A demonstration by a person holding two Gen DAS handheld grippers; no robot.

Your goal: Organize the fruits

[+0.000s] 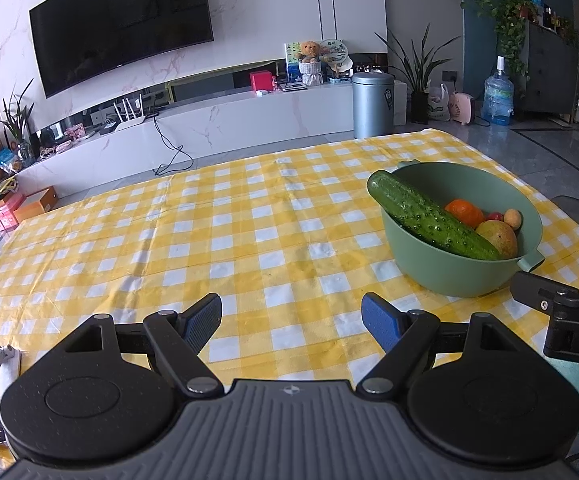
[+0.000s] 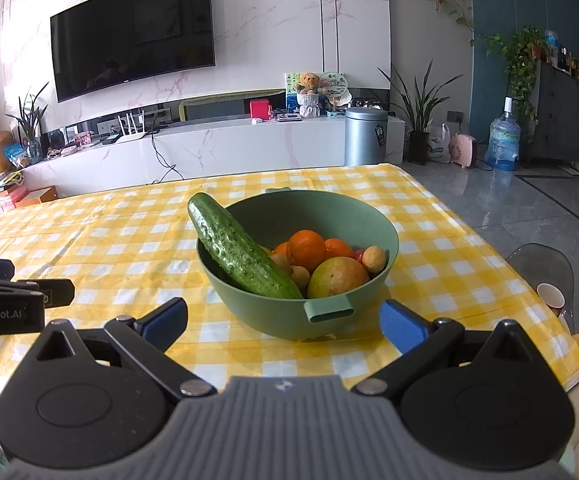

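Cucumber (image 2: 243, 255) leans in the bowl (image 2: 373, 216), left of the oranges (image 2: 307, 249).

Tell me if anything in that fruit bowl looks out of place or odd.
Yes: the cucumber is the odd one. It is a vegetable among oranges and other fruit, and it is too long for the green bowl, so it leans tilted with one end poking over the rim. Nothing looks spilled or damaged.

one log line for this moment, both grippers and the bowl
left gripper: open, empty | right gripper: open, empty | bowl: cucumber leaning inside
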